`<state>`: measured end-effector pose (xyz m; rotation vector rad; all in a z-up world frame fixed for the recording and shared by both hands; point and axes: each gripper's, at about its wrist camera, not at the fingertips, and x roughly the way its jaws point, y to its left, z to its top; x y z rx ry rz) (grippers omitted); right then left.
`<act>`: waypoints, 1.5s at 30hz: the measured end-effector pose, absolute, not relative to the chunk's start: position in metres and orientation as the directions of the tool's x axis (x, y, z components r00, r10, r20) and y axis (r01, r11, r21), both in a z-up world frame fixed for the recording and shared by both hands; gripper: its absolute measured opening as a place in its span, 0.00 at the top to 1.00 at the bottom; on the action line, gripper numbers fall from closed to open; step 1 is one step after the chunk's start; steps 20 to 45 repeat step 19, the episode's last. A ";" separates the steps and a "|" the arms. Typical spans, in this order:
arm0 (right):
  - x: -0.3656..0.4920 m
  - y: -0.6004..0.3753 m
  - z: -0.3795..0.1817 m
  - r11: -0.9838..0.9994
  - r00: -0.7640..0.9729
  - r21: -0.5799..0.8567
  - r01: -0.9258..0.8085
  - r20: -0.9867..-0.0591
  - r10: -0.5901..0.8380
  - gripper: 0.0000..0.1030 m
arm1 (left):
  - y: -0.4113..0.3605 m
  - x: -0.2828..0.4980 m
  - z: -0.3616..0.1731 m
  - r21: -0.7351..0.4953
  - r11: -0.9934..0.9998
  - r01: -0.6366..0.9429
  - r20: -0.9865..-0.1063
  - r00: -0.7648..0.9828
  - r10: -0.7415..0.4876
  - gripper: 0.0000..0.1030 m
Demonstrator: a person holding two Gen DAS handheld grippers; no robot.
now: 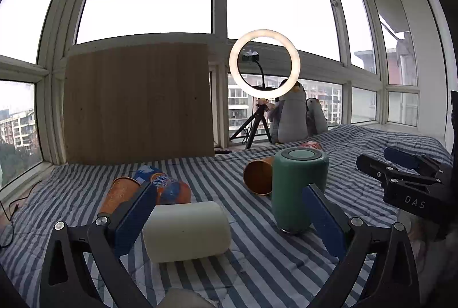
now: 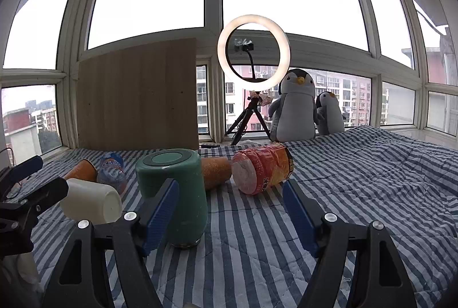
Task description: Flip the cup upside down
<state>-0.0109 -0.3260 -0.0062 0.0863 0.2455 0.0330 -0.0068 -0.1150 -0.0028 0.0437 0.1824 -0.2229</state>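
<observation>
Here, in the left wrist view, the left gripper is hovering over a striped blanket with its jaws apart, a white cup lying on its side between them. A green cup is standing inverted, base up, just beside the right finger. In the right wrist view, the right gripper is holding its jaws apart and empty, the green cup standing by its left finger and a snack canister lying beyond.
</observation>
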 end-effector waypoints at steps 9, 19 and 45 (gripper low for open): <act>-0.014 -0.332 -0.004 0.994 0.976 0.105 -0.016 -0.216 0.038 0.29 | -0.117 -0.005 -0.003 0.033 0.975 0.219 -0.189 0.959 -0.209 0.00; -0.015 -0.331 -0.005 0.994 0.975 0.105 -0.017 -0.217 0.039 0.29 | -0.122 -0.004 -0.005 0.059 0.972 0.227 -0.192 0.958 -0.212 0.00; -0.015 -0.331 -0.005 0.994 0.975 0.105 -0.017 -0.217 0.039 0.29 | -0.122 -0.004 -0.005 0.059 0.972 0.227 -0.192 0.958 -0.212 0.00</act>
